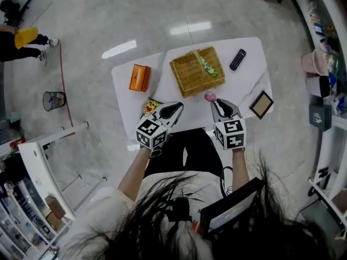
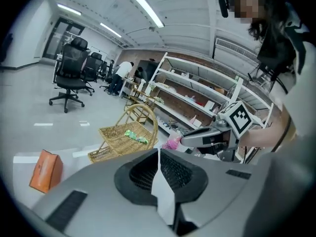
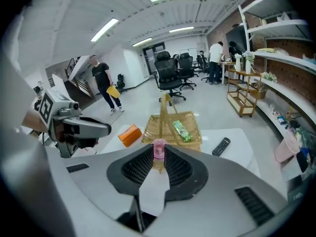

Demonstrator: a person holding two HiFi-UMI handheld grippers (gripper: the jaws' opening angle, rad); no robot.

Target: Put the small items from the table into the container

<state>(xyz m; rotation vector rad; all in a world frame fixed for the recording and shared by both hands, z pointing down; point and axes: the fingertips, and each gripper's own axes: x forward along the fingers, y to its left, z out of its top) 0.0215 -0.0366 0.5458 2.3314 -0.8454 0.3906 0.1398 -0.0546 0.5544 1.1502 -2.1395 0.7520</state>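
A woven basket (image 1: pixel 196 72) with a tall handle stands mid-table, a green packet (image 1: pixel 207 67) inside it. My right gripper (image 1: pixel 216 103) is lifted over the table's near edge, shut on a small pink cup (image 1: pixel 210 97). The right gripper view shows that cup (image 3: pixel 159 149) pinched at the jaw tips, with the basket (image 3: pixel 173 130) beyond. My left gripper (image 1: pixel 172 111) hovers beside a yellow snack packet (image 1: pixel 151 106); its jaws meet with nothing between them. In the left gripper view the basket (image 2: pixel 123 137) lies ahead and the right gripper (image 2: pixel 197 137) is at the right.
An orange box (image 1: pixel 139 77) sits at the table's left, a black remote (image 1: pixel 237 59) at the far right, and a dark picture frame (image 1: pixel 261 104) at the near right corner. Shelving (image 1: pixel 325 64) lines the right wall. A wire bin (image 1: pixel 53 99) stands on the floor to the left.
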